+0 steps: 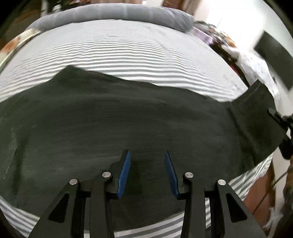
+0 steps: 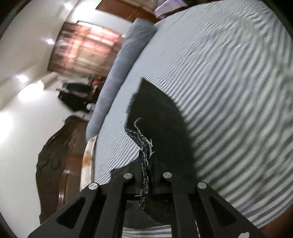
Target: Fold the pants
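Dark pants (image 1: 117, 117) lie spread across a bed with a grey-and-white striped sheet (image 1: 128, 47). My left gripper (image 1: 148, 155) hovers over the cloth, open, its blue pads (image 1: 125, 170) apart with nothing between them. At the right edge of the left wrist view the other gripper (image 1: 280, 119) lifts a corner of the fabric. In the right wrist view my right gripper (image 2: 147, 155) is shut on the frayed hem of the pants (image 2: 144, 144), white threads showing, and the leg (image 2: 161, 113) hangs raised above the sheet (image 2: 228, 91).
A long grey bolster (image 1: 117, 14) runs along the far side of the bed, also visible as the bolster (image 2: 120, 69) in the right wrist view. Dark clothing (image 2: 51, 155) lies on brown furniture beside the bed. White walls and a dark panel (image 1: 272, 53) stand beyond.
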The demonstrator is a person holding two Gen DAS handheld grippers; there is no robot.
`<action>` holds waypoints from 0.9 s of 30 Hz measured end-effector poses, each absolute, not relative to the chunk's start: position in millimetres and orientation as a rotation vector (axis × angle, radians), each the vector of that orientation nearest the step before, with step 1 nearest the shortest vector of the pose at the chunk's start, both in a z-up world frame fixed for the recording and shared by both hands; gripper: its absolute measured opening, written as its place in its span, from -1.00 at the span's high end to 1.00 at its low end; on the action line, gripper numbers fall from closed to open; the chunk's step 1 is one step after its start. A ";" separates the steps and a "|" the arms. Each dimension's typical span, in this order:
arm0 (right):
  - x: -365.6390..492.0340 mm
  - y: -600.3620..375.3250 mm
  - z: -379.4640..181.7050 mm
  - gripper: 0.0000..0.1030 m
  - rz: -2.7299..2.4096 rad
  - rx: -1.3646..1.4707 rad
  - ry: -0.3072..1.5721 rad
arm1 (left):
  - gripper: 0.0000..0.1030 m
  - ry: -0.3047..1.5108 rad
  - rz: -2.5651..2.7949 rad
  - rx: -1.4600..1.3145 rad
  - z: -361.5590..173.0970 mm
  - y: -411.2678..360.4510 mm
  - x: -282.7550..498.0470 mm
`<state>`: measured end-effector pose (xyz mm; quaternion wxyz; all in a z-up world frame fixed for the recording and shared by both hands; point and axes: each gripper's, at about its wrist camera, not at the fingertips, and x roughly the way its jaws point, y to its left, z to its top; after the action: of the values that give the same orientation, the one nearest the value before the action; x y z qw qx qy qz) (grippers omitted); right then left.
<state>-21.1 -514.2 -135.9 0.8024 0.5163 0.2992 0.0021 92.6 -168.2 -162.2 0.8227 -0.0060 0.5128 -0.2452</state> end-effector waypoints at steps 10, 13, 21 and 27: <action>72.1 -369.0 -157.1 0.88 0.249 1.035 0.847 | 0.22 1.050 -0.408 -0.126 -141.7 -69.3 107.5; 90.2 -338.2 -167.9 0.88 0.285 1.014 0.898 | 0.22 1.035 -0.369 -0.159 -139.0 -41.0 111.2; 105.5 -276.6 -200.1 0.79 0.289 0.873 1.023 | 0.22 1.029 -0.332 -0.208 -140.8 -4.0 120.1; 94.0 -274.1 -203.4 0.09 0.300 0.838 1.095 | 0.22 1.015 -0.367 -0.224 -133.8 -7.9 125.8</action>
<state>94.0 -274.1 -203.4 0.7611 0.3852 0.5033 0.1379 125.8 -7.9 -133.8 0.8518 -0.1066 0.4823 -0.1745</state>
